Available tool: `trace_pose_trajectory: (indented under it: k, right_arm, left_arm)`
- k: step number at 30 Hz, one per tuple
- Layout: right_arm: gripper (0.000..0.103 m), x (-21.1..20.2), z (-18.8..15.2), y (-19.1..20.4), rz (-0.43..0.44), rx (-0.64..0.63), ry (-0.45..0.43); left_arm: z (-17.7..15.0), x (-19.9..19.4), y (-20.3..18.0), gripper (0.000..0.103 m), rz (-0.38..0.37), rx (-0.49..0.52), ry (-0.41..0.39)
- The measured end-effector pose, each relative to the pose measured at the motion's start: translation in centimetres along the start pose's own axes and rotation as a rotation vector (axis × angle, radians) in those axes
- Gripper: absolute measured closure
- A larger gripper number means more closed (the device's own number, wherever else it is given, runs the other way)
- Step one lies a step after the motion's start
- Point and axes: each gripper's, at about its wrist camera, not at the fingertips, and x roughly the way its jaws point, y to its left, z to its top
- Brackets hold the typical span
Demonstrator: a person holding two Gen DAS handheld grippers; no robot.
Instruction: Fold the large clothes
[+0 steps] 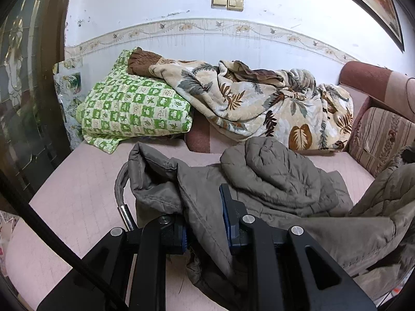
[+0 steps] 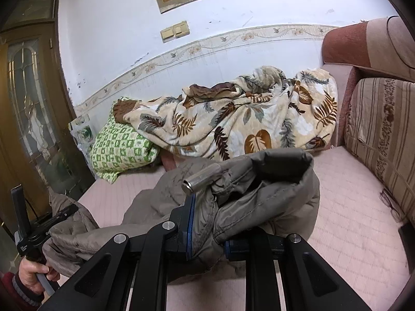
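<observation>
Both hand-held grippers, left (image 1: 205,223) and right (image 2: 207,223), clamp the grey padded jacket (image 1: 272,181).

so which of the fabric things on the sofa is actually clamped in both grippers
The grey-brown quilted jacket: the left gripper and right gripper both pinch it. The leaf-print blanket and green checked bundle lie untouched by the wall.

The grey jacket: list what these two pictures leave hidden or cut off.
- Left wrist view: the jacket runs off the right and bottom edges, and the left hand-held gripper covers the pinched part.
- Right wrist view: the jacket hides the right hand-held gripper fingertips.
- Both views: bunched folds hide its sleeves and front.
- Right wrist view: the person's hand is cut by the corner.
</observation>
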Motion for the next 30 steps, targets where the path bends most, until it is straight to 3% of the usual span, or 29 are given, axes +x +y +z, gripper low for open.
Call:
trace_pose_trajectory:
  k: [8,14,16,23,25,30]
  right_arm:
    - [0.085,6.6,3.4,-2.6,-0.006,0.093,0.041]
    - [0.085,13.2,4.9,-4.7,-0.024,0.158,0.091]
    - [0.085,15.4,5.1,-5.5,-0.035,0.183,0.109]
    - [0.084,22.9,4.2,-8.6,-0.100,0.264,0.181]
    - [0.083,24.9,3.6,-9.5,-0.126,0.288,0.206]
    - [0.080,28.8,2.2,-11.9,-0.150,0.358,0.274]
  left_arm:
    - [4.7,7.9,-0.2,0.083,-0.037,-0.065,0.101]
    - [7.1,15.3,0.7,0.074,-0.038,-0.179,0.200]
    - [7.5,17.3,1.1,0.067,-0.032,-0.202,0.217]
    - [7.6,22.1,2.3,0.058,0.030,-0.225,0.242]
    - [7.6,22.9,2.9,0.049,0.040,-0.236,0.246]
    - [8.0,23.1,4.8,0.039,0.103,-0.237,0.195]
